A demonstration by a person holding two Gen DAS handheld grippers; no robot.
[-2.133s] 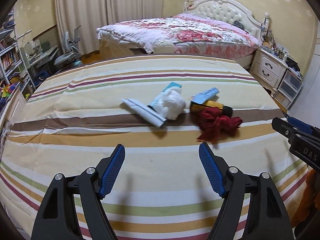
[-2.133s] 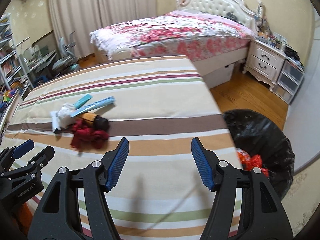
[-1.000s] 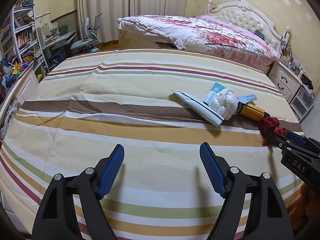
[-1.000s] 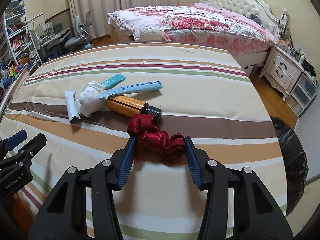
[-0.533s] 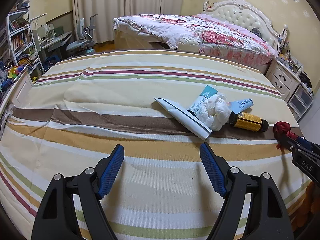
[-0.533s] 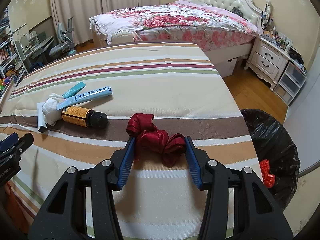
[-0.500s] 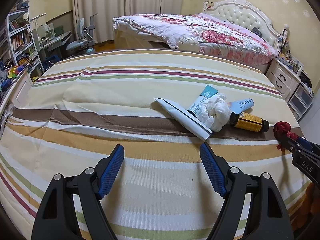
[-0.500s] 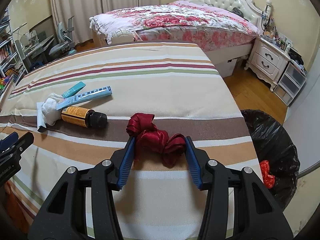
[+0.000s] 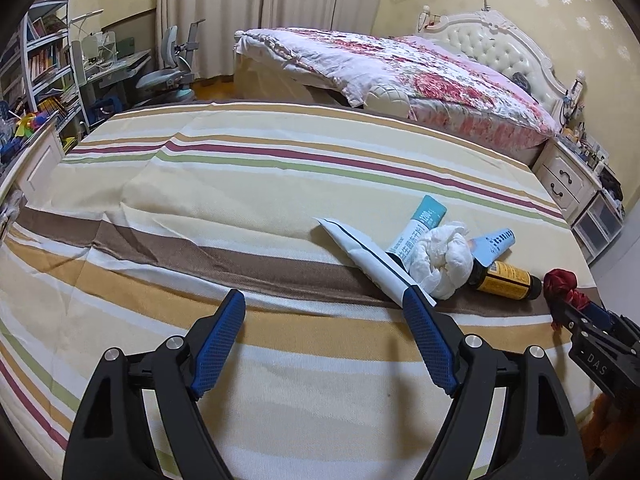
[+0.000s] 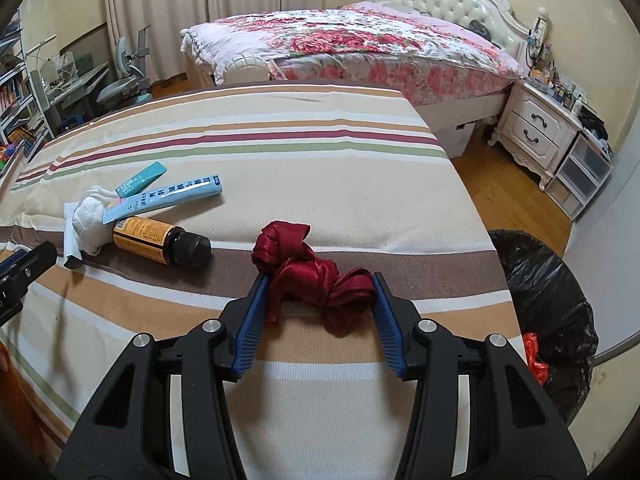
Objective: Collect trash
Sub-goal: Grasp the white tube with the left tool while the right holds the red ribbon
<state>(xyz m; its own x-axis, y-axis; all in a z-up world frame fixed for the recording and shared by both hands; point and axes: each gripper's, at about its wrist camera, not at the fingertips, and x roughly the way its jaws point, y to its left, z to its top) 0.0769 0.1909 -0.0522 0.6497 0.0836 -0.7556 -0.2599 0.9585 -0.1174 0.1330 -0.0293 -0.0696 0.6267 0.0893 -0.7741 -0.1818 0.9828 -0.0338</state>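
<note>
Right tongs (image 10: 316,292) grip the red ribbon (image 10: 312,270); left tongs (image 9: 324,300) opening — nothing between.

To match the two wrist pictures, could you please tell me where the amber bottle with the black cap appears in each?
Left wrist: the amber bottle lies at centre right, just right of the crumpled tissue.
Right wrist: the amber bottle lies at left of centre, cap pointing right.
Shared landmark: the red ribbon, at the far right edge in the left view.
</note>
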